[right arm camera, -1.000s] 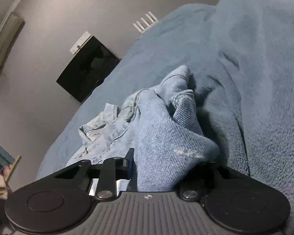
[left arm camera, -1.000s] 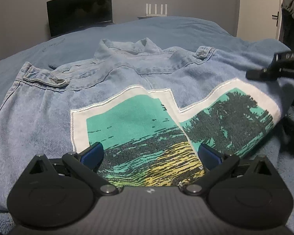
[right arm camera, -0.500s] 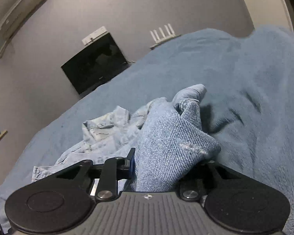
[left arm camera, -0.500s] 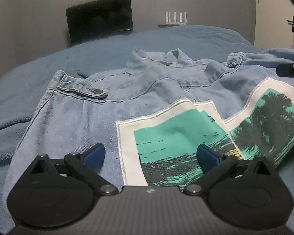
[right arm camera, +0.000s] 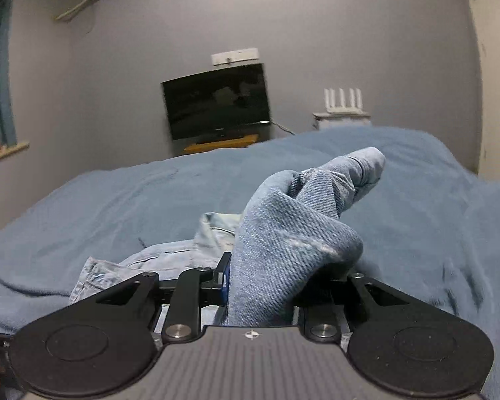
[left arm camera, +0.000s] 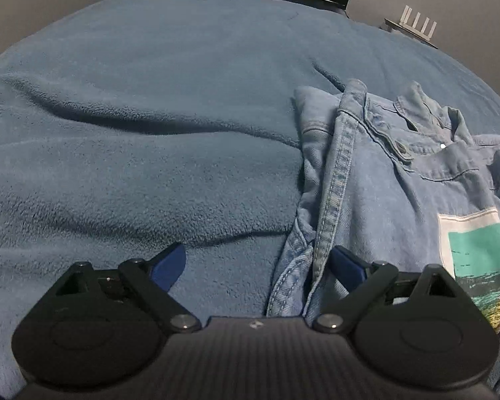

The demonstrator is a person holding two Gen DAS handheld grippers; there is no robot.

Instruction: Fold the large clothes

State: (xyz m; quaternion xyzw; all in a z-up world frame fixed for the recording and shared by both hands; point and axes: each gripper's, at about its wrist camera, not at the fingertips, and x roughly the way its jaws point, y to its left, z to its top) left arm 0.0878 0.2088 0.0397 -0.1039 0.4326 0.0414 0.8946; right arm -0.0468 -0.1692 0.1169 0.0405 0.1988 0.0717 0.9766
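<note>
A light-blue denim jacket (left arm camera: pixel 383 200) lies on the bed at the right of the left wrist view, its green and white printed patch (left arm camera: pixel 473 243) at the far right. My left gripper (left arm camera: pixel 256 256) hovers over the jacket's left edge. Its jaws are wide and closing, and the stitched side seam (left arm camera: pixel 333 200) runs in beside the right blue finger (left arm camera: pixel 346 263), unpinched. My right gripper (right arm camera: pixel 276 280) is shut on a bunched denim sleeve (right arm camera: pixel 293 243), lifted above the bed. The rest of the jacket (right arm camera: pixel 170 256) lies below and to its left.
A blue fleece blanket (left arm camera: pixel 150 133) covers the whole bed, with soft ridges to the left of the jacket. Beyond the bed stand a dark television (right arm camera: pixel 216 103) and a white router (right arm camera: pixel 343 100) against a grey wall. A window sill (right arm camera: pixel 3 153) is at far left.
My left gripper swept left from over the printed patch to the jacket's left edge. My right gripper rose and rolled level, keeping the sleeve in its grip.
</note>
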